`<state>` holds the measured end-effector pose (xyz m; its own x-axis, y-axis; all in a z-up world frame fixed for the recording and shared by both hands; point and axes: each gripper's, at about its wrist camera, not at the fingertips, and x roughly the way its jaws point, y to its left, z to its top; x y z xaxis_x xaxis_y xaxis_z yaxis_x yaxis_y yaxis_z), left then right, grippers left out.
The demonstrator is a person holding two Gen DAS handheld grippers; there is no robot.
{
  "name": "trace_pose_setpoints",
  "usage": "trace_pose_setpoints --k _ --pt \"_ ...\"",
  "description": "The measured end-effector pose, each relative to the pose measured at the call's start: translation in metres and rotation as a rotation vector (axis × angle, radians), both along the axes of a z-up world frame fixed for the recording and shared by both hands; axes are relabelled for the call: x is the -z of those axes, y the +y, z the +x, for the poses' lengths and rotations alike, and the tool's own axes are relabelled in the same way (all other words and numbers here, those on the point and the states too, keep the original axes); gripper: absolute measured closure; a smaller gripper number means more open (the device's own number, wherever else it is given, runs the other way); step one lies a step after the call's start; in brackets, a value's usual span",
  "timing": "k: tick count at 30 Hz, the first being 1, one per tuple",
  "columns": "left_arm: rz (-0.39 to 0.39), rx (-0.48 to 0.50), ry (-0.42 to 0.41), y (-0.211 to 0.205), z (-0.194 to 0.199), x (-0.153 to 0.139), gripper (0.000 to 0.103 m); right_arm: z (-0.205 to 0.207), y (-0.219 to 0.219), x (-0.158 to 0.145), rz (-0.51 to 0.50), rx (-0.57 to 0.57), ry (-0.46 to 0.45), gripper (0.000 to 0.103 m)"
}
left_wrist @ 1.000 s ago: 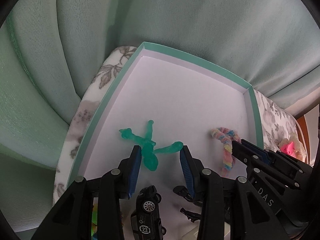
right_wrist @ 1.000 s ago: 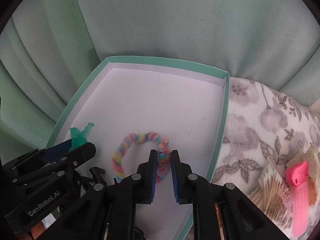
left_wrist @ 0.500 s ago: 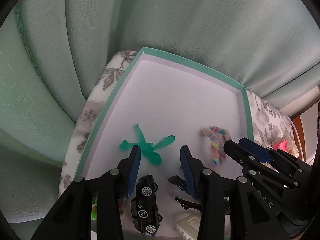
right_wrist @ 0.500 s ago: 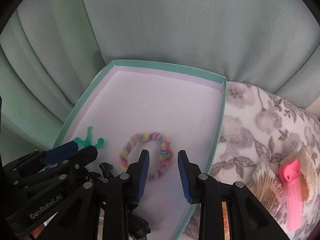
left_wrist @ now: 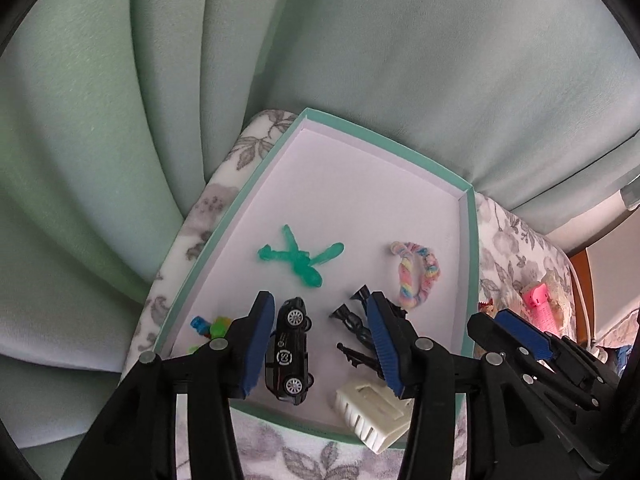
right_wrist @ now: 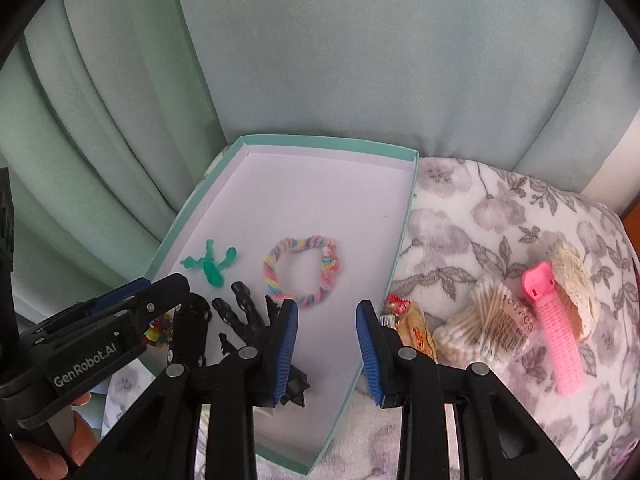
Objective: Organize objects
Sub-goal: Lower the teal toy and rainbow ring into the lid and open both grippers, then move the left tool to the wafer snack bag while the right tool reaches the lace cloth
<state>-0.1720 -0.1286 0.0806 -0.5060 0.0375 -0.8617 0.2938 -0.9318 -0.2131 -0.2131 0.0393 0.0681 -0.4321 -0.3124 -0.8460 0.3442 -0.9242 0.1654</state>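
Observation:
A teal-rimmed box (left_wrist: 469,240) (right_wrist: 406,204) with a white floor holds a green toy plane (left_wrist: 298,258) (right_wrist: 210,266), a pastel braided loop (left_wrist: 416,276) (right_wrist: 302,276), a black toy car (left_wrist: 290,350), a black figure (left_wrist: 354,326) (right_wrist: 244,316), small coloured bricks (left_wrist: 210,326) and a cream comb-like piece (left_wrist: 372,408). My left gripper (left_wrist: 320,340) is open above the box's near end, over the car. My right gripper (right_wrist: 326,350) is open above the box's right part, nothing between its fingers.
The box lies on a floral grey-and-white cushion (right_wrist: 500,232). On the cushion right of the box are a snack packet (right_wrist: 416,332), a bag of cotton swabs (right_wrist: 488,324), a pink hair roller (right_wrist: 554,324) and lace trim (right_wrist: 574,280). Green curtain (left_wrist: 360,60) behind.
Both grippers have pulled back and up from the box. The right gripper let go of the braided loop and opened; the loop and green plane lie on the box floor.

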Motion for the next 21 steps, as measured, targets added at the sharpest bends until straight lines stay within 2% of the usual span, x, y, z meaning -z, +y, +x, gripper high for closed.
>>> trace_pose_setpoints --k 6,13,19,21 --pt "-0.017 -0.042 -0.015 -0.001 0.016 0.005 0.040 0.025 0.015 -0.003 -0.002 0.020 0.018 0.037" --pt "-0.040 -0.030 0.002 0.006 0.034 0.004 0.023 0.047 0.035 -0.001 -0.007 0.054 0.020 0.014" --pt "-0.058 -0.015 -0.001 0.014 0.045 0.003 0.021 0.063 0.044 0.000 -0.003 0.056 0.024 0.006" --pt "-0.053 -0.017 0.006 0.015 0.046 0.004 0.007 0.066 0.046 -0.002 -0.004 0.055 0.030 0.003"
